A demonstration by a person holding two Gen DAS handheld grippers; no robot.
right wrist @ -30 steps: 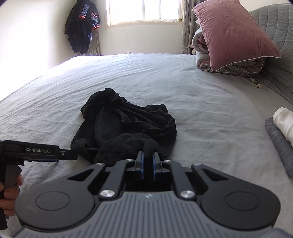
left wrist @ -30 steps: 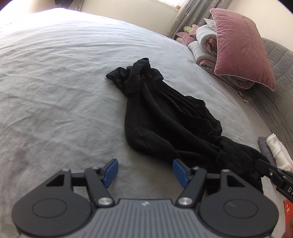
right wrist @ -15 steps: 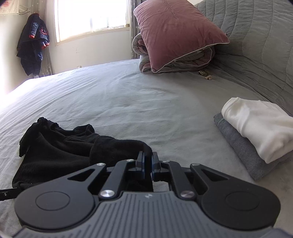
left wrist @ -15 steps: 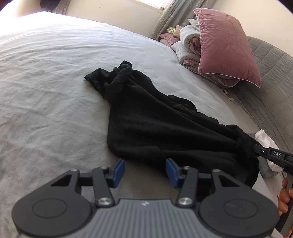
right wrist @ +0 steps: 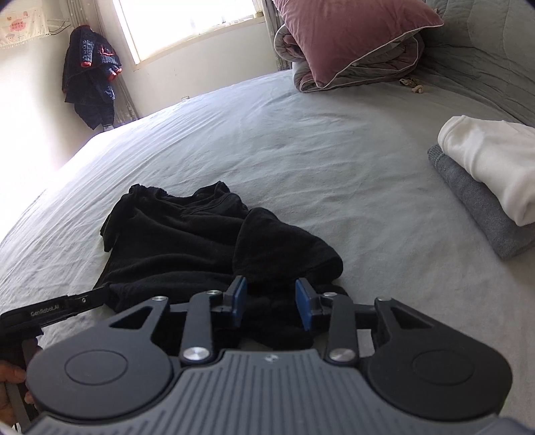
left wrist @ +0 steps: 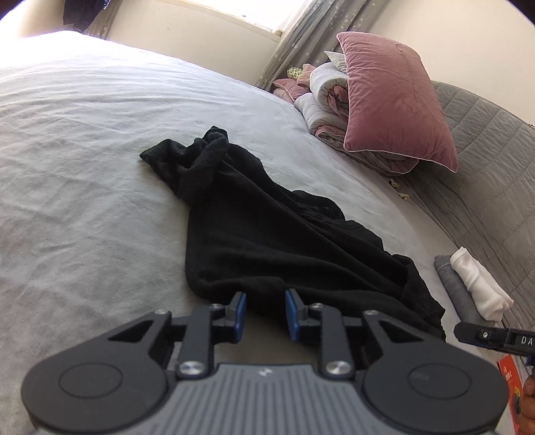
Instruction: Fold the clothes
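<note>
Left wrist view: left gripper [left wrist: 264, 313] low over the near edge of the black garment [left wrist: 267, 234]; blue pads apart and closing, the hem lying between them at the tips, pads not seen pressing on it; garment stretched in a long crumpled strip from near centre to a bunched end far left, on the grey bedsheet [left wrist: 83, 167]; right gripper [left wrist: 495, 336] enters at the near right edge beside the garment's near right corner; pink pillow [left wrist: 394, 100] leaning on a rolled quilt [left wrist: 321, 100] far right; folded white cloth [left wrist: 478, 284] on a folded grey cloth [left wrist: 451, 284] at right, apart from the garment

Right wrist view: right gripper [right wrist: 271, 308] with pads apart and opening; a rumpled fold of garment [right wrist: 187, 241] sits between them, gaps visible beside each pad; left gripper's [right wrist: 57, 308] finger reaches the garment's near left edge; dark jacket [right wrist: 90, 77] hanging far left by the window [right wrist: 187, 26]
</note>
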